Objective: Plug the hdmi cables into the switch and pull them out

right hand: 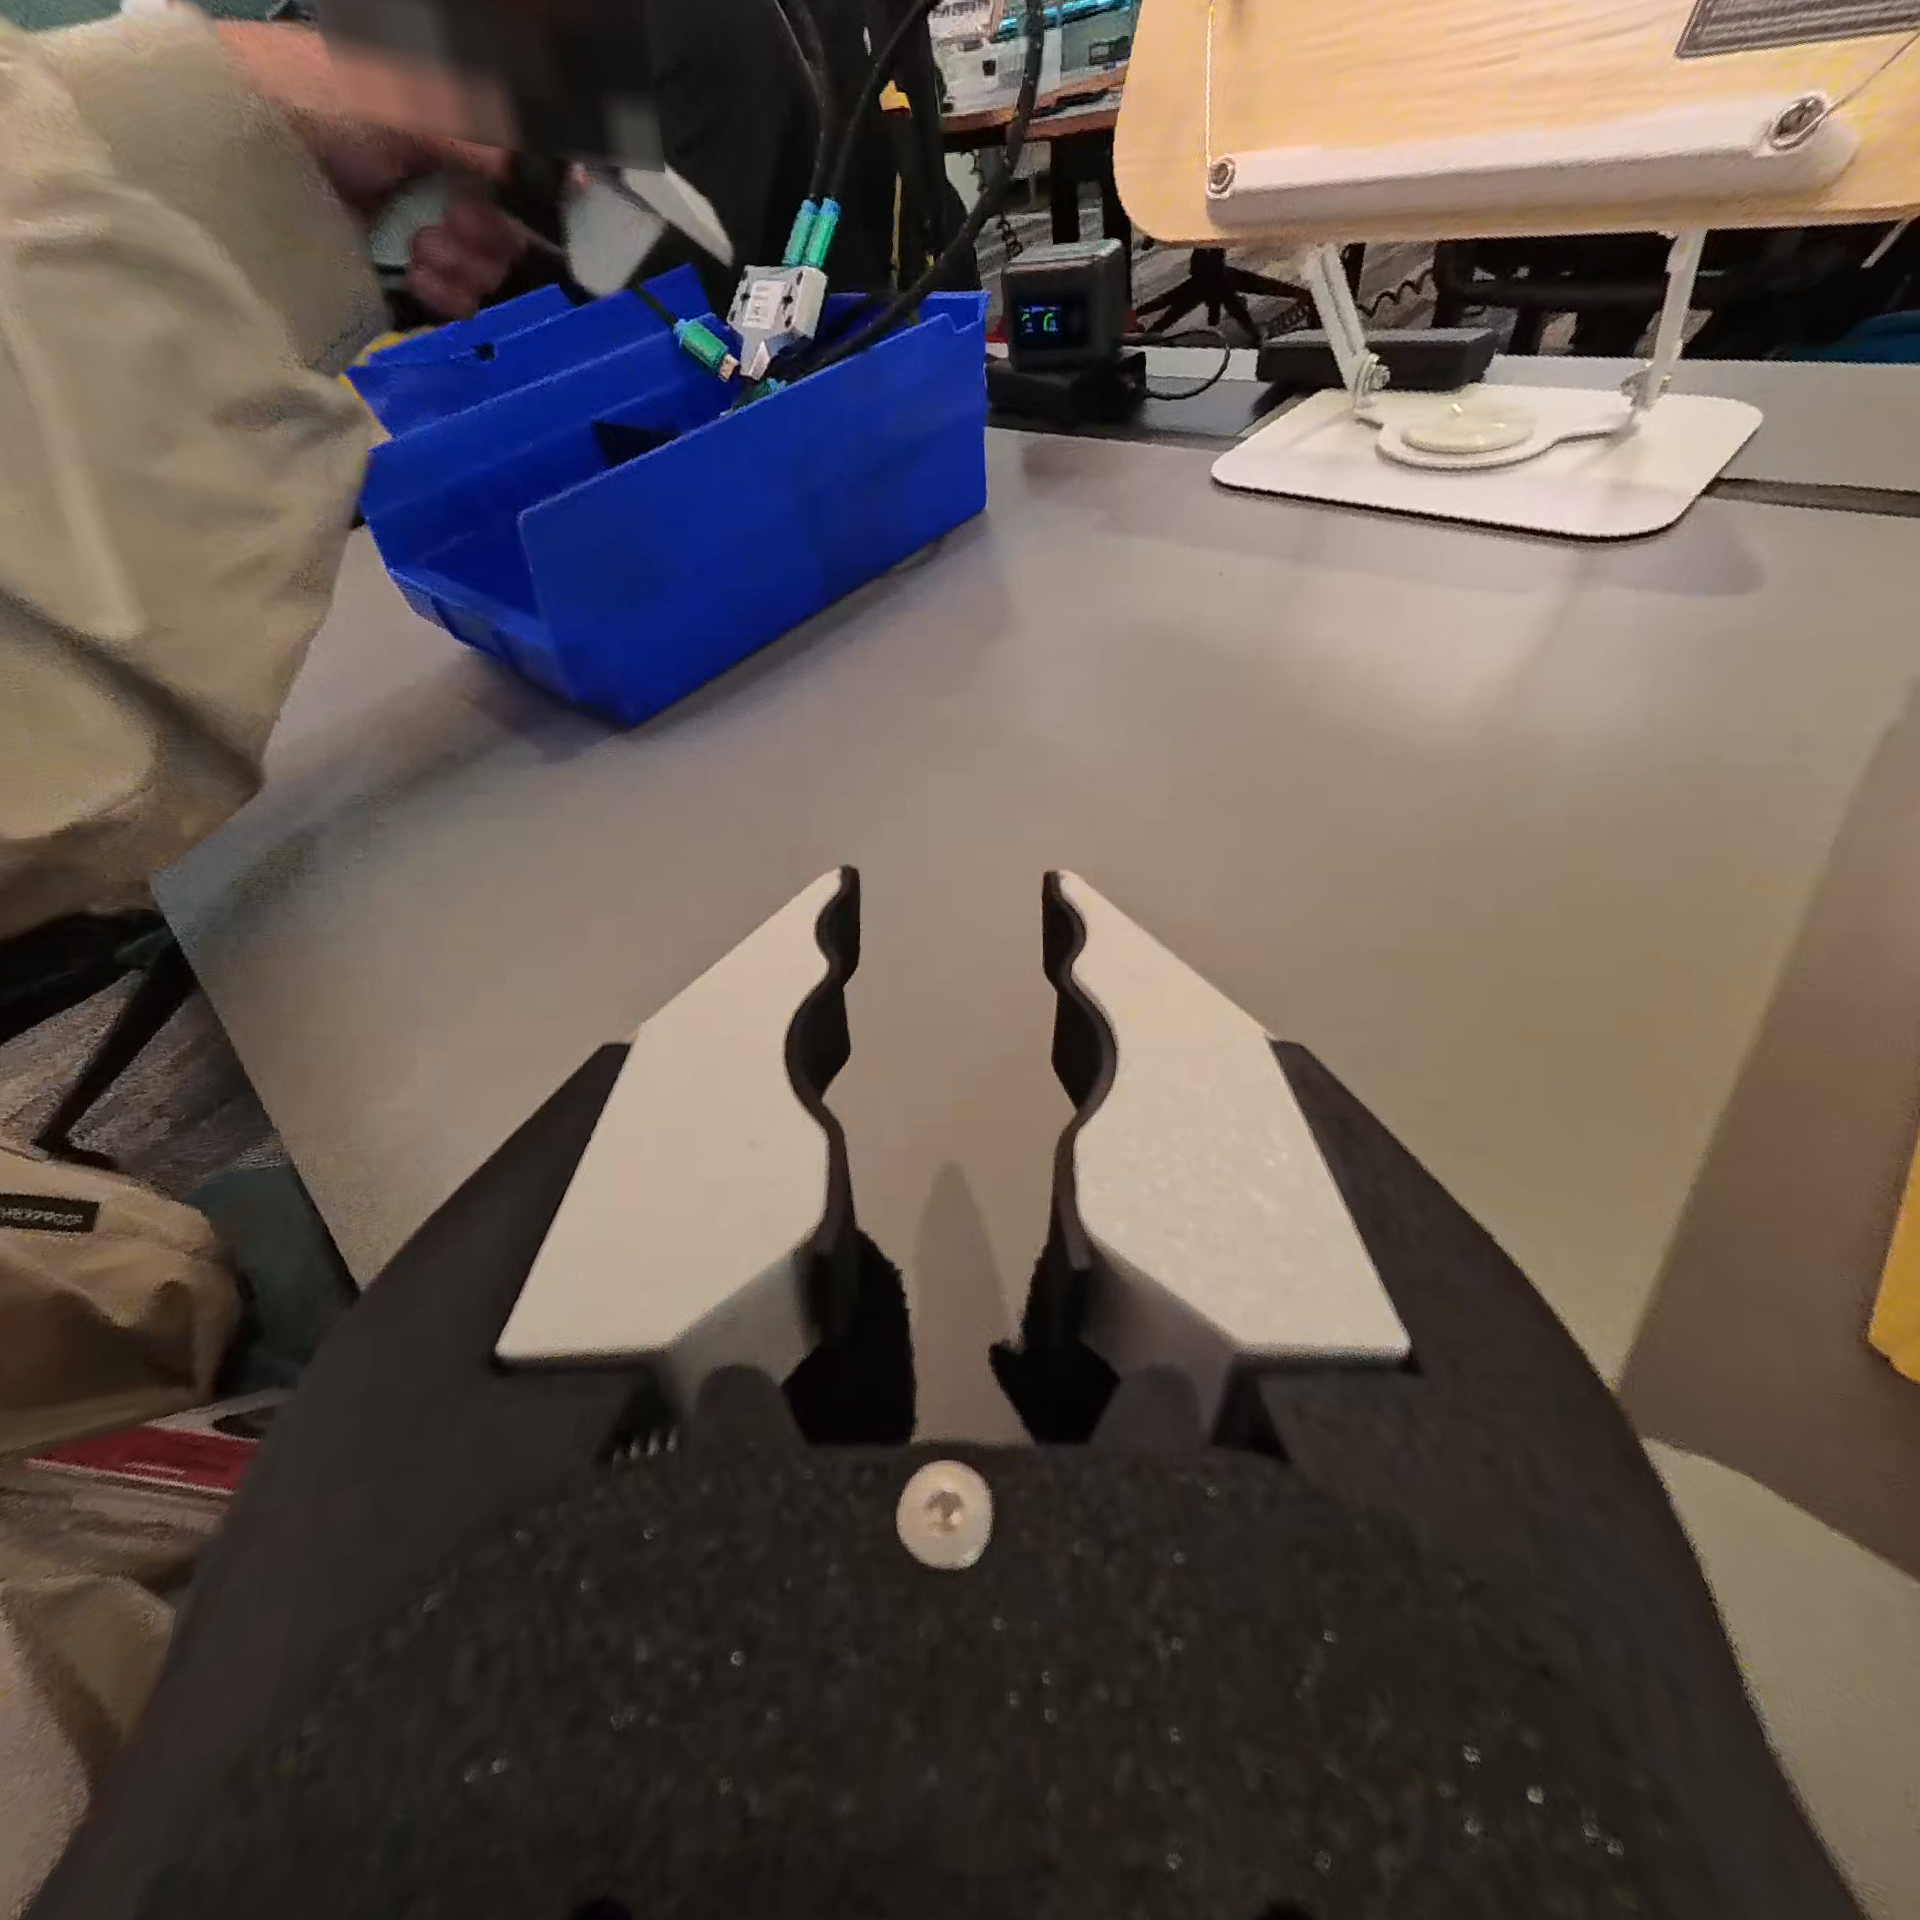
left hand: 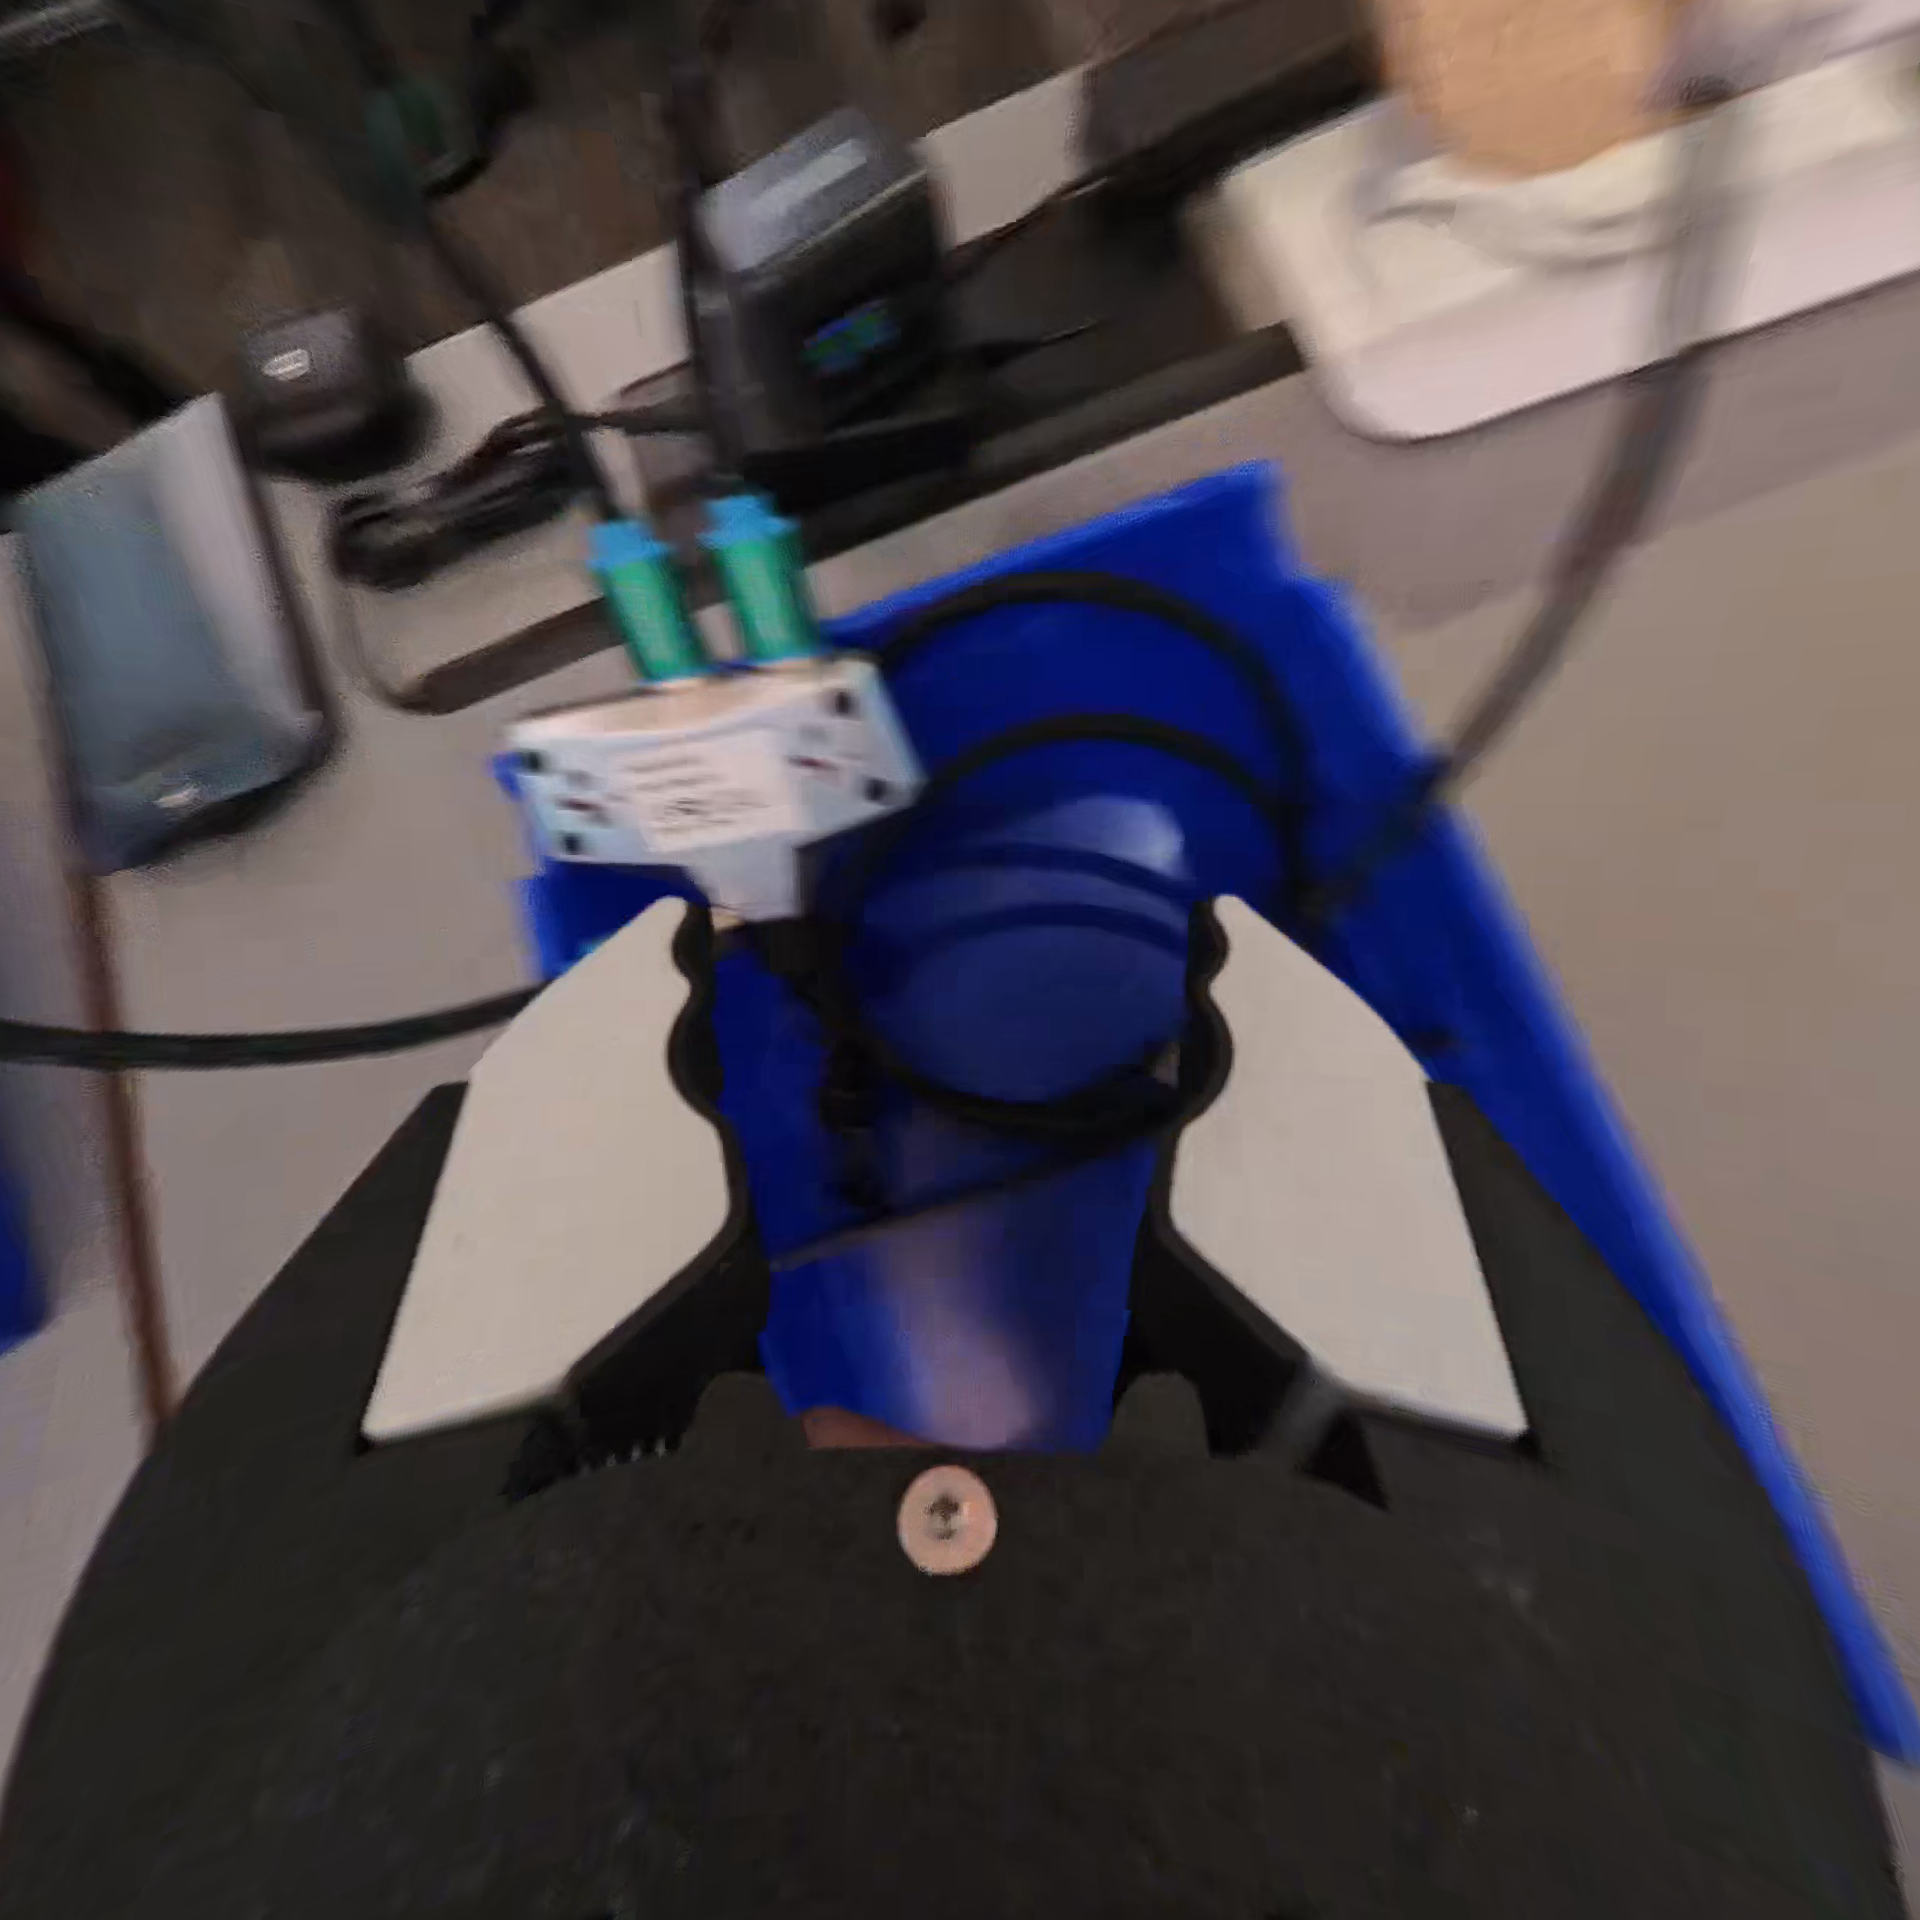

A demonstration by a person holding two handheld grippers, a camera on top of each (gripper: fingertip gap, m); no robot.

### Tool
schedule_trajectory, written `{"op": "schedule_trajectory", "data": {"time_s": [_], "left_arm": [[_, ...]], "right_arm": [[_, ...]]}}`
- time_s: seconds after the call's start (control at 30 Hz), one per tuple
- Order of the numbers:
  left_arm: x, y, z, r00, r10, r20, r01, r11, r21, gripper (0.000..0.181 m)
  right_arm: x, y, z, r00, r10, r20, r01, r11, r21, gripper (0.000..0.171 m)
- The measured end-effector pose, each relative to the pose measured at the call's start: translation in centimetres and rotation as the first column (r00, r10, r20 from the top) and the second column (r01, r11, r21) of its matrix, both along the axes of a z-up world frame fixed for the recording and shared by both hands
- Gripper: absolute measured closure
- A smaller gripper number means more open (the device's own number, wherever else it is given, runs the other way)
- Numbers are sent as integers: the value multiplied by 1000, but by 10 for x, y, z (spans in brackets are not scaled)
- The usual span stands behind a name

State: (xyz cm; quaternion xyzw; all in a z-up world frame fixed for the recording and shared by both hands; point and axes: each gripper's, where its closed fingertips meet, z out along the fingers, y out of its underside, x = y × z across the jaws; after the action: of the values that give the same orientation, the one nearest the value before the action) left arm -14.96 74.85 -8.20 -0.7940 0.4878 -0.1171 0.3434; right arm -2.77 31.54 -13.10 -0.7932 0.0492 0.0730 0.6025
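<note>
The white HDMI switch (left hand: 707,790) hangs tilted over the blue bin (left hand: 1351,727), with two green plugs (left hand: 707,592) seated in its top end. My left gripper (left hand: 951,914) is open and empty, just below and right of the switch, above black cables (left hand: 1039,1101) coiled in the bin. The left wrist view is blurred. In the right wrist view the switch (right hand: 774,307) sits above the bin (right hand: 727,540), and a third green plug (right hand: 707,353) is loose beside its lower end. My right gripper (right hand: 951,883) is open and empty over the grey table (right hand: 1247,748).
A white stand base (right hand: 1486,457) and a small black device with a lit display (right hand: 1060,301) stand at the table's back. A person's beige sleeve (right hand: 135,416) fills the left. A grey box (left hand: 156,644) stands left of the bin. The tips of one gripper are about 45 cm away from the tips of the other.
</note>
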Motion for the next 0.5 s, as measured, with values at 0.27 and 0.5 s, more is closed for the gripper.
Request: {"op": "schedule_trajectory", "data": {"time_s": [0.27,0.5], "left_arm": [[13,74,-43,981,135,-138,-151,982,-110,73],[12,83,-47,973,182,-143,-198,974,-108,70]], "right_arm": [[11,-2,0,999,8,-46,-7,1000,10,137],[1,4,-7,995,63,-74,-64,998,-13,137]]}}
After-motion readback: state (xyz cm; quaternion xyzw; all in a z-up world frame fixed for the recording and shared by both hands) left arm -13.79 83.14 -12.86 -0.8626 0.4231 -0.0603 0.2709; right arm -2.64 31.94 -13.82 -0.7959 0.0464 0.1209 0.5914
